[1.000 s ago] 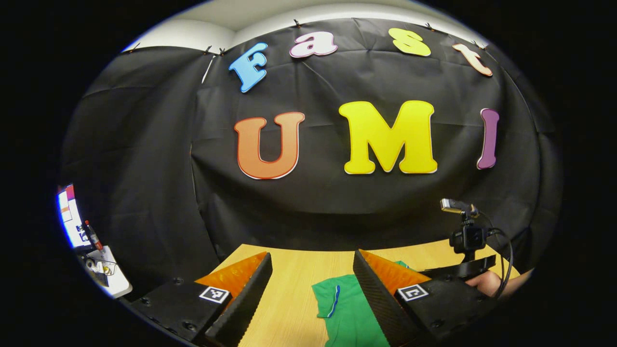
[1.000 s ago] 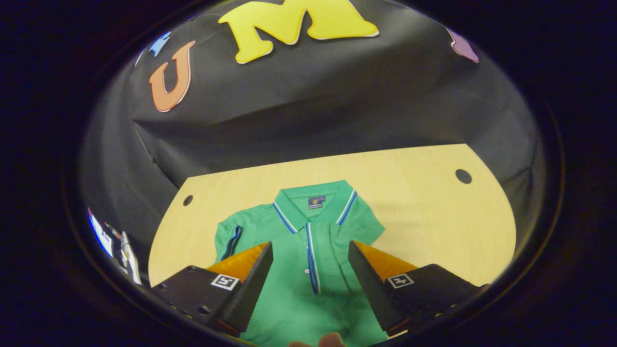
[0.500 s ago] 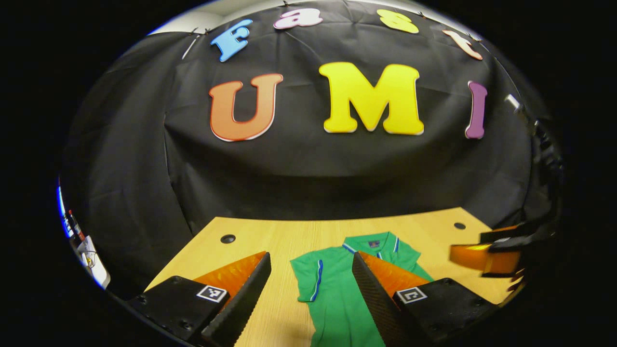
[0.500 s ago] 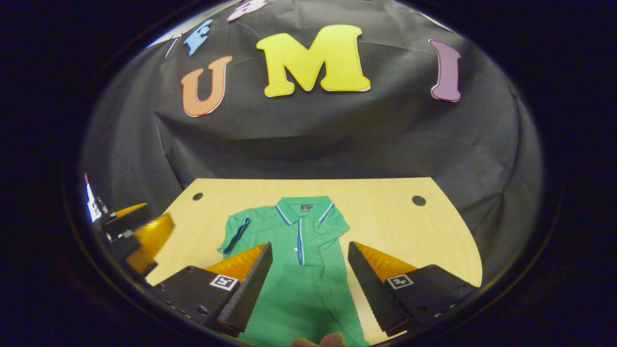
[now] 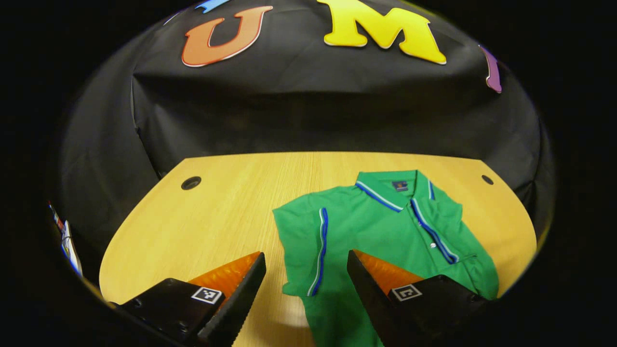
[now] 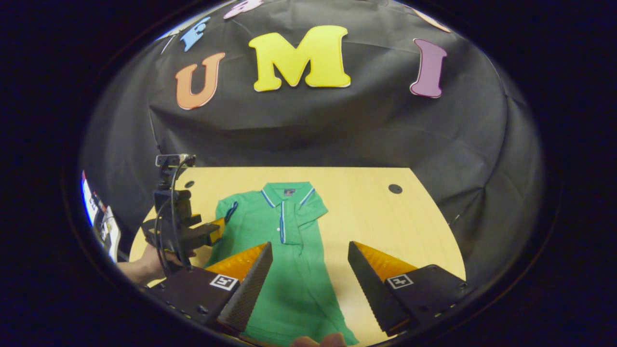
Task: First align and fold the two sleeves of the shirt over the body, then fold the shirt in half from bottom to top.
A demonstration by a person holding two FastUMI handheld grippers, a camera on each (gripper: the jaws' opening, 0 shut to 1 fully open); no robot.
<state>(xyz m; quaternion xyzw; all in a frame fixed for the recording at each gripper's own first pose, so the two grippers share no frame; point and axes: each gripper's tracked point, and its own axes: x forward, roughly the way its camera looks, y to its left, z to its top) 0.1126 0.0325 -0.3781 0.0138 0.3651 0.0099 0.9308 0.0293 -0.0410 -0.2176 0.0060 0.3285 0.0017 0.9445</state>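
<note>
**Green shirt flat on the table, both grippers open above it**

You hold two grippers over a light wooden table [image 5: 202, 217] in a booth lined with black cloth. A green polo shirt [image 5: 381, 226] lies on the table, collar pointing toward the far wall, with blue and white stripes along the collar, the button placket and the sleeve edge.

In the left gripper view, your left gripper [image 5: 306, 279] hangs with its jaws spread wide and nothing between them. The shirt's left sleeve [image 5: 308, 241] lies spread out flat on the wood, just ahead of the gap between the fingers. The sleeve on the other side looks already folded in over the body, its edge lying near the placket.

In the right gripper view, your right gripper [image 6: 311, 270] is also wide open and empty, poised over the lower half of the shirt [image 6: 284, 250]. The shirt's bottom hem reaches the near edge of the table. Farther off to the left in this view, your hand [image 6: 149, 267] holds the left gripper [image 6: 212, 231] close to the spread sleeve [image 6: 226, 212]; whether it touches the cloth cannot be told. Two round cable holes [image 6: 395, 188] sit in the table's far corners.
</note>
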